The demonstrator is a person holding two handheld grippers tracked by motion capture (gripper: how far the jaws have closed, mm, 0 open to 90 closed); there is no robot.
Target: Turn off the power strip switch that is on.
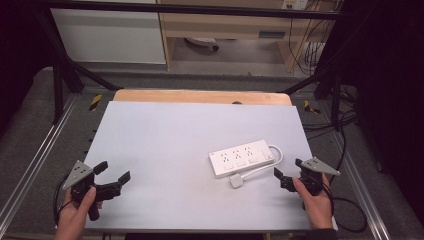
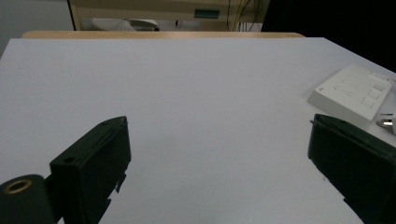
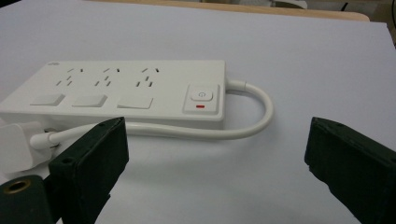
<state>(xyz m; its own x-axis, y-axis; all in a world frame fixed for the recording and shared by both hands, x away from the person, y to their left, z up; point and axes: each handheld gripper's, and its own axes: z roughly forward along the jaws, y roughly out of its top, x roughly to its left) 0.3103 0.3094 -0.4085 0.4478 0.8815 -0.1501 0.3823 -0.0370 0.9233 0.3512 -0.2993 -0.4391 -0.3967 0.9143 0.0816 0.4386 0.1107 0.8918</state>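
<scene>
A white power strip [image 1: 242,157] with three socket groups and a switch lies right of centre on the pale tabletop [image 1: 180,130]. Its cable [image 1: 276,155] loops from the right end back to a white plug [image 1: 236,181] in front of it. My right gripper [image 1: 287,168] is open just right of the strip, with nothing between its jaws. In the right gripper view the strip [image 3: 130,88], cable [image 3: 261,116] and plug [image 3: 14,147] lie close ahead of the open gripper [image 3: 218,123]. My left gripper [image 1: 112,176] stands open and empty at the near left. In its view [image 2: 219,121] the strip [image 2: 352,91] is far right.
The wooden table edge [image 1: 200,96] shows along the far side of the pale sheet. Black frame posts [image 1: 57,85] stand at both far corners, and metal rails run along the sides. Loose cables [image 1: 345,125] lie on the floor at the right. A shelf unit [image 1: 225,30] stands beyond.
</scene>
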